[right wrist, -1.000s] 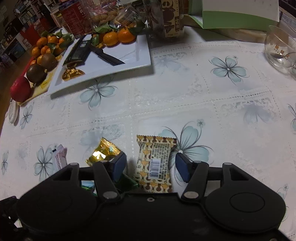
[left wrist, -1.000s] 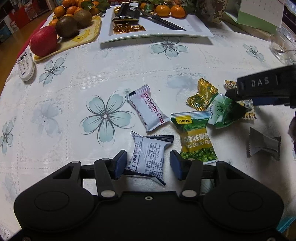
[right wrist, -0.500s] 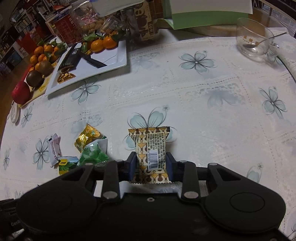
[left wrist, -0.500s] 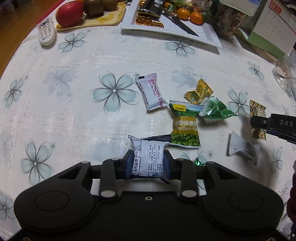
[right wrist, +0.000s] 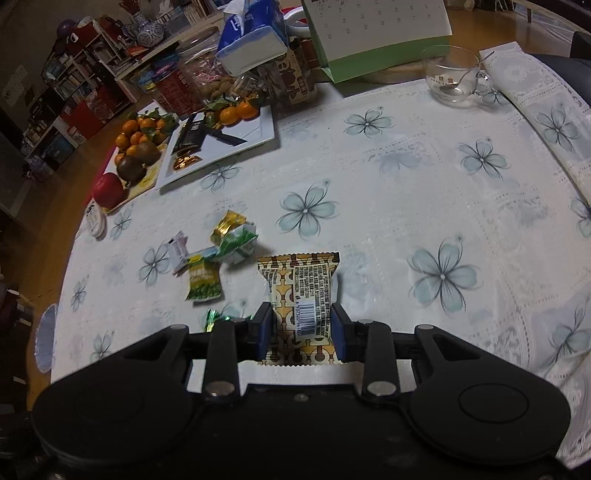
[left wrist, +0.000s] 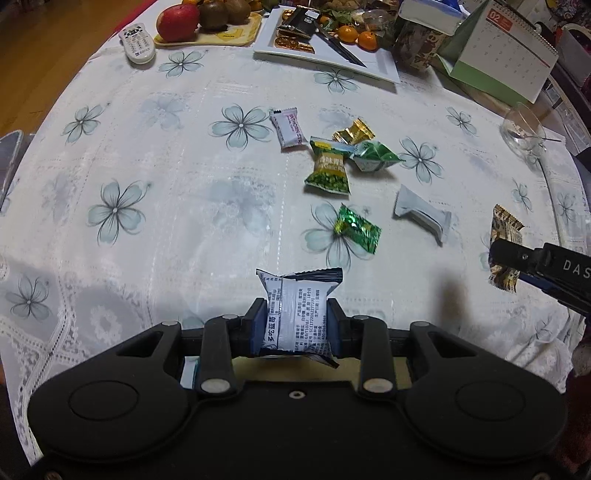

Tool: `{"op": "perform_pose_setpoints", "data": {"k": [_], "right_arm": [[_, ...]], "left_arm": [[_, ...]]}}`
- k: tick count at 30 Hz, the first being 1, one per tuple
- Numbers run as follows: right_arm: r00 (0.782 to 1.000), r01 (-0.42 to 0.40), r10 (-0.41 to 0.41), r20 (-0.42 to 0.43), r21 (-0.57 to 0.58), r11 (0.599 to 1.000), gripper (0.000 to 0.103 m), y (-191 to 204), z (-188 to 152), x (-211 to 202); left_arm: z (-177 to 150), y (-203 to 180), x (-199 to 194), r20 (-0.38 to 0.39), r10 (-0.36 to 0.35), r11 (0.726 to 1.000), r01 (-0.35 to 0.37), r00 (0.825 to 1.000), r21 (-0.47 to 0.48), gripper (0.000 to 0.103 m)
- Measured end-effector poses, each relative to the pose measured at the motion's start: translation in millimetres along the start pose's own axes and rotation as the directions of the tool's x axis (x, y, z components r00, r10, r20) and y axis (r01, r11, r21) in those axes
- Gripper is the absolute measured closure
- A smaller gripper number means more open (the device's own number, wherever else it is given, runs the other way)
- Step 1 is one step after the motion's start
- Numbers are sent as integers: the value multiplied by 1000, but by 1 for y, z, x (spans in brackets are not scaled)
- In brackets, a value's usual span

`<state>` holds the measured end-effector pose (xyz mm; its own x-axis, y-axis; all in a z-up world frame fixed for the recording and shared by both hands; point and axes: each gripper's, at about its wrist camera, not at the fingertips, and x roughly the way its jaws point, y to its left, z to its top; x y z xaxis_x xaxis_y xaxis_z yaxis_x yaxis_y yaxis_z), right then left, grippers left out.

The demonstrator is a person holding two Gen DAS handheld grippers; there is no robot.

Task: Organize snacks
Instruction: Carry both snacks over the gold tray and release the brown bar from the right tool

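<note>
My left gripper point(left wrist: 296, 325) is shut on a white-and-dark snack packet point(left wrist: 297, 310) and holds it above the table. My right gripper point(right wrist: 301, 328) is shut on a brown-and-cream patterned snack packet point(right wrist: 300, 295), also lifted; this packet shows at the right edge of the left wrist view point(left wrist: 504, 240). Loose snacks lie on the flowered tablecloth: a white hawthorn strip point(left wrist: 288, 127), a gold candy point(left wrist: 352, 133), a green pea packet point(left wrist: 328, 170), a green-white pouch point(left wrist: 375, 157), a shiny green candy point(left wrist: 356, 228) and a grey-white packet point(left wrist: 421, 214).
At the far edge stand a white plate point(left wrist: 369, 68) with oranges and a knife, a fruit tray point(left wrist: 207, 35), a remote point(left wrist: 136, 42), a desk calendar point(left wrist: 498, 55) and a glass cup point(left wrist: 522, 131). A jar and tissue box point(right wrist: 251, 37) stand behind.
Both grippers closed on their packets, lifted them off the table and pulled back. The view widened, and a shiny green candy once under the left gripper now shows.
</note>
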<state>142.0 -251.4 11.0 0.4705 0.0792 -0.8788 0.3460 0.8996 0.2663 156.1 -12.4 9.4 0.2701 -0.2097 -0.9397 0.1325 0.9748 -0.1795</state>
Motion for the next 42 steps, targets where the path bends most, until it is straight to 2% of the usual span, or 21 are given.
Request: {"op": "perform_pose_setpoints", "data": {"k": [6,9,19,23,32,42], "right_arm": [[999,-55,54,5,9,998,68,4,-66,-49],[998,-54,54,14,13,998,68,2,-96,-70],[997,15,-13,75,-25,1000,68,-5,-177,-123],[996,47,-43,78,-49,998,68,-8,-201,-132],[997,66,-64,41,-34,997,68,-23,-225,-131],[997,68,-67,31,-45,997,68,-19,-223,-128]], "left_arm": [[-53,-4,-22,2,-9,1000,9,1000,-6,61],[-76,-7,-30,24,18,1000,-18,1000,1,61],[-142,-28,-45,99,117,990,-124,988,67,61],[-160,-35,-41,85,131,986,-138,988,94,61],[-174,-37,-32,27,130,986,-132,991,106,61],[-175,-33,-32,20,141,986,-142,990,87,61]]}}
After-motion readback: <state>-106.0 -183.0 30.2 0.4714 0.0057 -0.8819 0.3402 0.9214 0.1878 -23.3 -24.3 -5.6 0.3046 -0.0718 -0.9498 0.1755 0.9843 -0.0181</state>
